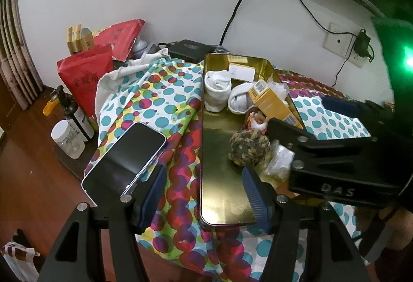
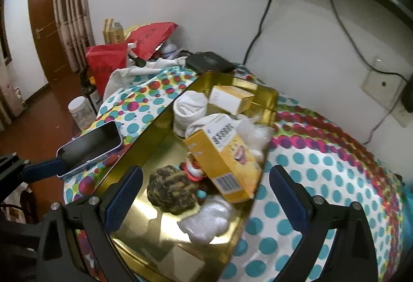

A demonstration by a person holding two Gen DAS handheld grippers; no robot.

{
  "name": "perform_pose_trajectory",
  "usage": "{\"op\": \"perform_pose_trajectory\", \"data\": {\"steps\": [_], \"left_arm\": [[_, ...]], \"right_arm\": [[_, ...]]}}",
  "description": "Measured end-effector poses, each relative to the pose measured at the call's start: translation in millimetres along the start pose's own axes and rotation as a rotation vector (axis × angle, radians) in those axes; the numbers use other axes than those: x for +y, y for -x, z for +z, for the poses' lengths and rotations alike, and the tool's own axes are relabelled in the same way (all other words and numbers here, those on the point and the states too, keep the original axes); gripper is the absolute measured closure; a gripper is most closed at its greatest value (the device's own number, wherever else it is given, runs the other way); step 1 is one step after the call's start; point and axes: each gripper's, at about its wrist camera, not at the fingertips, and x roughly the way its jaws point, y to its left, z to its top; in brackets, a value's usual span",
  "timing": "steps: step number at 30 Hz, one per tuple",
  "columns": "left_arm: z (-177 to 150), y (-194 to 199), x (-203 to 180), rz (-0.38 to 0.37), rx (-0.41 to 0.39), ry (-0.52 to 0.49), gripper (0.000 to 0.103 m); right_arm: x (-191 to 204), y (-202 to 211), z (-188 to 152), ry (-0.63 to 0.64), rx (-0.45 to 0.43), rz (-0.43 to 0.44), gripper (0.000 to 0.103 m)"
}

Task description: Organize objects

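The left gripper [image 1: 204, 194] has its jaws spread wide and grasps nothing; its blue pads straddle the near left rim of the gold tin tray [image 1: 219, 178], one pad over the spotted cloth [image 1: 178, 111], the other over the tray floor. The phone [image 1: 126, 158] lies screen-up just outside the left pad, touching it, at the worktop's left edge.

The right gripper [image 2: 204, 194] is likewise released, jaws apart, hanging over the tray's near end. Between and just beyond them sit a brown woven ball [image 2: 173, 189] and a clear plastic bag [image 2: 206, 217], with a yellow carton [image 2: 224, 160] lying tilted across the tray's right rim. A small red-and-white trinket [image 2: 192, 169] lies wedged between ball and carton. Farther back in the tray are two rolled white socks [image 2: 191, 111] and a smaller yellow box [image 2: 231, 98].

Beyond the tray's far end a black box [image 1: 189, 49] rests by the wall. Off the worktop's left edge stand red bags [image 1: 85, 75], a dark pump bottle [image 1: 74, 111] and a white-capped jar [image 1: 67, 137].
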Motion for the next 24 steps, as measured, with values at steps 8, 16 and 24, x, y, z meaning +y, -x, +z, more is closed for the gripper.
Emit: {"op": "perform_pose_trajectory", "data": {"steps": [8, 16, 24], "left_arm": [[1.0, 7.1, -6.9, 0.009, 0.009, -0.007, 0.035], [-0.9, 18.8, -26.0, 0.013, 0.011, -0.06, 0.023], [-6.2, 24.3, -45.2, 0.005, 0.033, -0.093, 0.021]], "right_arm": [[-11.0, 37.4, -1.4, -0.054, 0.001, -0.077, 0.002], [-30.4, 75.4, -18.4, -0.115, 0.012, -0.124, 0.0], [-48.3, 103.9, -43.0, -0.173, 0.06, -0.204, 0.0]]}}
